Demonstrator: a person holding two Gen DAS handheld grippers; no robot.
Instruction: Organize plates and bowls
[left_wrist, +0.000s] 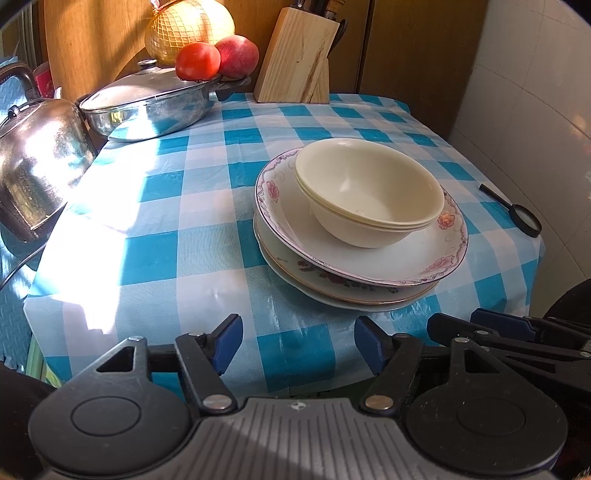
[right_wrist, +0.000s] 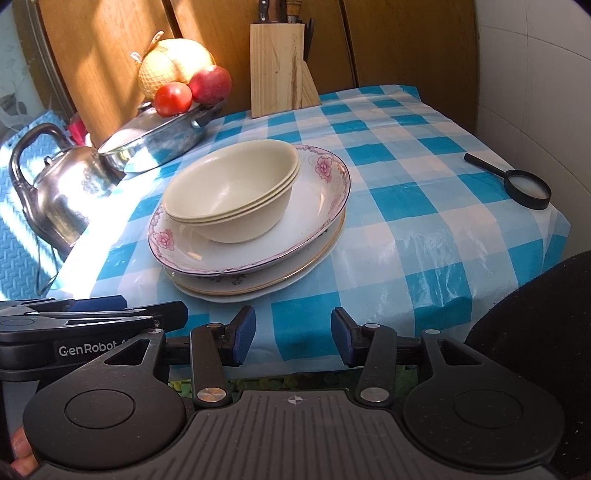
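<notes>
Three nested cream bowls (left_wrist: 369, 195) (right_wrist: 236, 192) sit on a stack of plates; the top plate (left_wrist: 288, 221) (right_wrist: 317, 214) has pink flowers on its rim, and two more plates (left_wrist: 332, 291) (right_wrist: 258, 286) lie under it. The stack rests on a blue-and-white checked tablecloth (left_wrist: 166, 229) (right_wrist: 406, 221). My left gripper (left_wrist: 298, 343) is open at the table's near edge, short of the stack, with nothing between its fingers. My right gripper (right_wrist: 293, 336) is open too, near the front edge just right of the stack, empty. Each gripper shows at the edge of the other's view.
A steel kettle (left_wrist: 33, 173) (right_wrist: 62, 195) and a lidded steel pan (left_wrist: 147, 107) (right_wrist: 159, 140) stand at the left, with a tomato, an apple and a netted melon (left_wrist: 188, 26) behind. A wooden knife block (left_wrist: 295, 59) (right_wrist: 277, 70) is at the back. A black magnifying glass (left_wrist: 521, 218) (right_wrist: 524, 188) lies at the right edge.
</notes>
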